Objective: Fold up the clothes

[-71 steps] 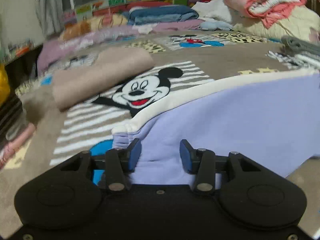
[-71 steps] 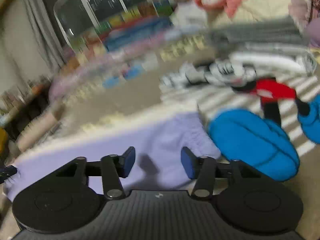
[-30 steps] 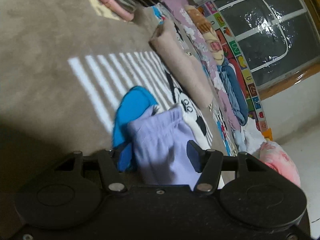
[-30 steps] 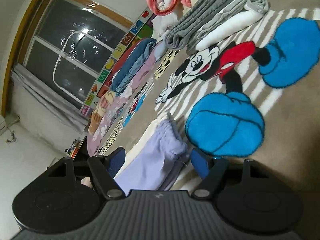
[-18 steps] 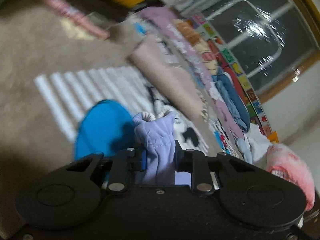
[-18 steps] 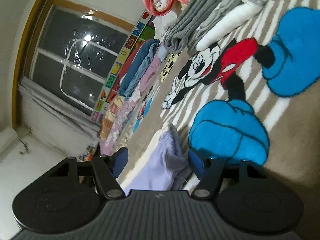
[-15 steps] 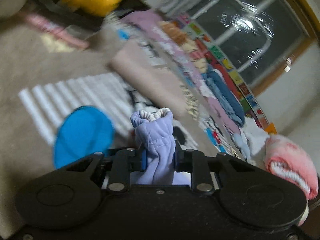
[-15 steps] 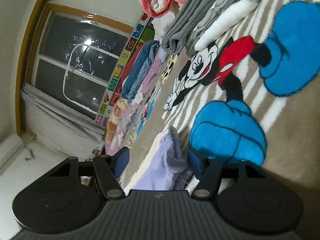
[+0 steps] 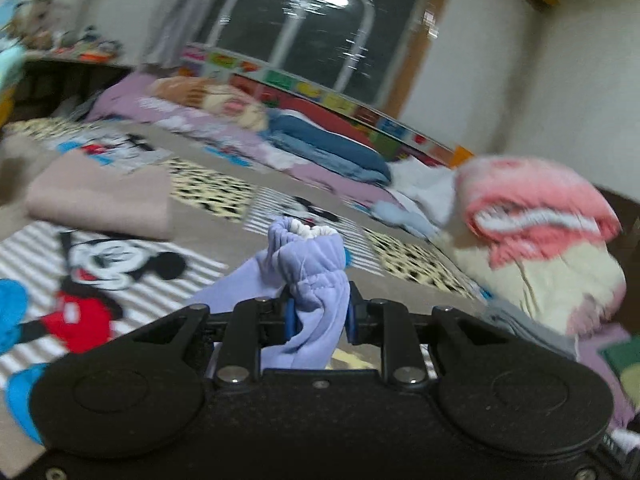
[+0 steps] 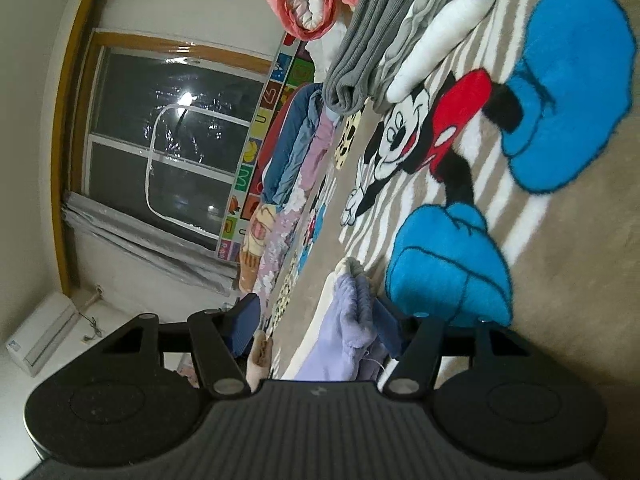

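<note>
left hand-held gripper [image 9: 317, 312] now clamped on the lavender garment [image 9: 308, 264], its cuff lifted off the rug [image 9: 224, 256] | right hand-held gripper [image 10: 316, 322] fingers apart around the other gathered end, near the rug's front edge | next: right pinch, I judge

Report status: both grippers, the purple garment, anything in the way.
Left gripper shut on purple garment, cuff lifted. Right gripper open, straddling other cuff on rug. Nothing blocking.
</note>
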Motion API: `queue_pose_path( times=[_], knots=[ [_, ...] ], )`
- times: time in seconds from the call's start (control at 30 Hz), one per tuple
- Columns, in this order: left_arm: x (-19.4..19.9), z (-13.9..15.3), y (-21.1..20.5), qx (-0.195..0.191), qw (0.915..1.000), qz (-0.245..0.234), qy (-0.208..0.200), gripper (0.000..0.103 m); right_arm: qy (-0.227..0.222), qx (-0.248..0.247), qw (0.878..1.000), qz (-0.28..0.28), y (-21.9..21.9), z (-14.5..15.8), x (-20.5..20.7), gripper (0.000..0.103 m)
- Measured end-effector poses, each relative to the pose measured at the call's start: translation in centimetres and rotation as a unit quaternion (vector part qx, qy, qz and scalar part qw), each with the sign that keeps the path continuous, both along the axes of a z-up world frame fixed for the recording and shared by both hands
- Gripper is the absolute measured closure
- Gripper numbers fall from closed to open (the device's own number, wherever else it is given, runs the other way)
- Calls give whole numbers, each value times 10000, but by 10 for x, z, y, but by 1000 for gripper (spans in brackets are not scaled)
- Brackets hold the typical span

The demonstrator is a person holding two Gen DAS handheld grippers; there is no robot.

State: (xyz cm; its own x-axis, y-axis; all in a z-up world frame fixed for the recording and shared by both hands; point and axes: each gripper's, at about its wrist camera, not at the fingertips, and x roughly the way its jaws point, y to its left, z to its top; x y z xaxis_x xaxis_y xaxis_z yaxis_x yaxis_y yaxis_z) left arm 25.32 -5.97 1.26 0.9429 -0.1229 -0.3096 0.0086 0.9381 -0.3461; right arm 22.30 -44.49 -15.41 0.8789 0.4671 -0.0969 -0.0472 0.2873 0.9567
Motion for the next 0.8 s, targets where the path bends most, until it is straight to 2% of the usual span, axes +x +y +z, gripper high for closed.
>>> queue_pose_path(
  times=[0.27,0.53,0.63,0.8],
  knots=[
    [13,-19,-84,645,9968,-477,9,83,-52,120,9999,-102,-17,-1,-8,40],
    [15,-46,-154,1344,9877,-794,20,83,-71,195,9997,-93,-28,-4,-12,40],
    [14,-57,-176,1749,9806,-887,22,83,-72,204,9997,-74,-28,-4,-11,40],
    [8,-81,-210,2712,9570,-1029,-36,83,-75,220,9997,-44,-29,-4,-11,40]
  ],
)
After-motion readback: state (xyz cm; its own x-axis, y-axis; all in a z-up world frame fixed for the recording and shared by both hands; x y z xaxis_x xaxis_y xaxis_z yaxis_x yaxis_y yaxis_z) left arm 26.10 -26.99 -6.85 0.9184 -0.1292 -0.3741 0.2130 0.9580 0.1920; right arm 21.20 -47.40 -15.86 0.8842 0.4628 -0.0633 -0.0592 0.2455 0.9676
